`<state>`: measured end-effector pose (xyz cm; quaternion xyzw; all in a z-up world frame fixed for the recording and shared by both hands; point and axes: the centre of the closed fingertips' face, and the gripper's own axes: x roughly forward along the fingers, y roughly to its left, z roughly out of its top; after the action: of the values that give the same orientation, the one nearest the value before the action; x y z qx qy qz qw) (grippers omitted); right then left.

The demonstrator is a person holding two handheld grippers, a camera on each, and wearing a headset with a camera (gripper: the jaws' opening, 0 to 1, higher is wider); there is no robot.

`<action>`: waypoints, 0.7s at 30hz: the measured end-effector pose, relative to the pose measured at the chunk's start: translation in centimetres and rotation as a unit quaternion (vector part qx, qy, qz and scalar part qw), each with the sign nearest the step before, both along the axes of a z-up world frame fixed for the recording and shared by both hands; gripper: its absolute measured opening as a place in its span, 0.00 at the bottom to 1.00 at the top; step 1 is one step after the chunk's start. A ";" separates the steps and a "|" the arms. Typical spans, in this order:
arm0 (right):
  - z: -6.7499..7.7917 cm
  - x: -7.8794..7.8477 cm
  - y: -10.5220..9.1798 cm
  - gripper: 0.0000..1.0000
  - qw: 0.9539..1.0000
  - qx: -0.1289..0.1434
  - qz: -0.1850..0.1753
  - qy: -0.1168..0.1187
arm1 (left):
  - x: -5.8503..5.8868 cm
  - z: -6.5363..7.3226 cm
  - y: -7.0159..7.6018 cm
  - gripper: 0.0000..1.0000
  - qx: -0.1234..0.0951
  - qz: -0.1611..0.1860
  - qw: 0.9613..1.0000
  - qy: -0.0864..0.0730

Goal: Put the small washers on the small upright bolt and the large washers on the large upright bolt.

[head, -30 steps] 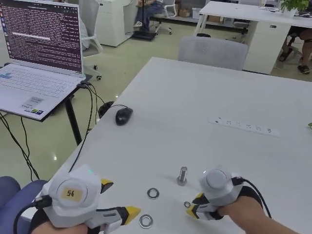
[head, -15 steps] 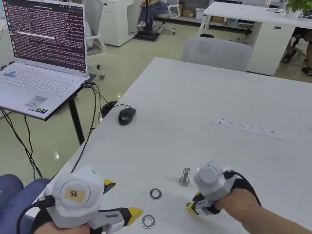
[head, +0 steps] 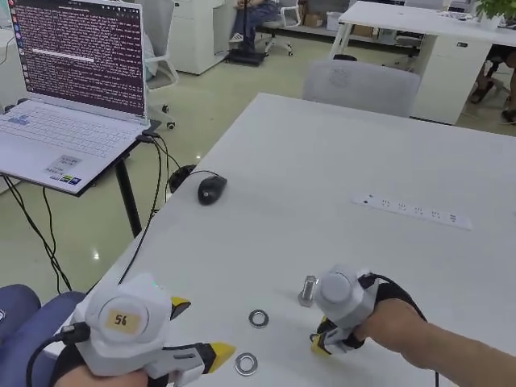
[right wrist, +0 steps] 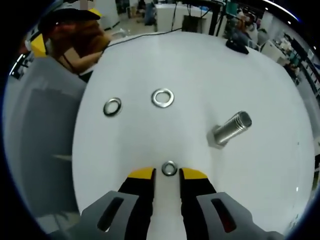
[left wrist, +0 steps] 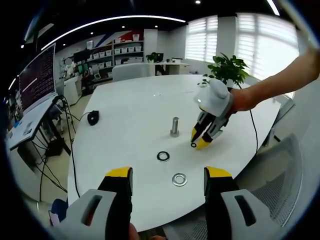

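White workbench [head: 322, 161]: upright bolt [right wrist: 229, 129], two large washers [right wrist: 163, 97], mouse [head: 211, 189], power strip [head: 411, 211]; laptop [head: 68, 97] alongside. Left gripper [left wrist: 168, 172] wide apart, empty; right gripper [right wrist: 168, 176] narrowly parted, small washer [right wrist: 169, 168] between tips

The tabletop [head: 322, 177] is looking smooth and matt white. The bolt [right wrist: 230, 128], at two o'clock in the right gripper view, is gleaming as bare bright metal. The large washers [right wrist: 163, 97] at eleven o'clock are glinting likewise. The left gripper [head: 199, 328] is showing matt pale plastic.
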<state>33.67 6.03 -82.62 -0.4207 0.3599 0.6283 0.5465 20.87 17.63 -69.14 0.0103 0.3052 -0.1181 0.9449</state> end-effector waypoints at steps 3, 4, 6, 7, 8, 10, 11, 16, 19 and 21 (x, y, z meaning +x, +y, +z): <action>0.1 0.0 0.0 0.19 1.000 0.000 0.006 0.000 | 0.0 0.0 0.0 0.57 0.002 -0.001 1.000 0.001; 0.0 0.1 0.0 0.17 1.000 0.000 0.008 -0.001 | 0.0 0.0 0.0 0.57 0.001 0.000 1.000 0.001; 0.0 0.1 0.1 0.15 1.000 0.002 0.009 -0.001 | 0.0 -0.1 0.0 0.57 0.001 0.000 1.000 0.001; 0.0 0.1 0.0 0.15 1.000 0.001 0.008 0.000 | 0.0 -0.1 0.1 0.57 0.002 0.001 1.000 0.001; 0.0 0.1 0.0 0.15 1.000 0.001 0.008 0.000 | 0.0 -0.1 0.1 0.57 0.002 0.000 1.000 0.001; 0.0 0.1 0.0 0.15 1.000 0.000 0.012 -0.003 | -0.1 -0.1 0.2 0.57 0.000 0.002 1.000 0.001; 0.0 0.1 0.0 0.15 1.000 0.000 0.012 -0.003 | -0.1 -0.1 0.2 0.57 0.001 0.003 1.000 0.001; 0.0 -0.1 0.0 0.17 1.000 -0.010 0.028 0.002 | -0.1 -0.1 0.4 0.57 0.001 0.003 1.000 0.001; 0.0 -0.2 0.0 0.18 0.998 -0.022 0.051 -0.005 | -0.1 -0.1 0.3 0.57 0.001 0.002 1.000 0.001; -0.1 -0.2 0.1 0.18 0.998 -0.028 0.057 -0.005 | -0.1 -0.1 0.3 0.57 0.001 0.002 1.000 0.001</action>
<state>33.50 6.17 -82.75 -0.4592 0.3500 0.6460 0.4994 20.76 17.97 -69.23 0.0102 0.3059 -0.1160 0.9449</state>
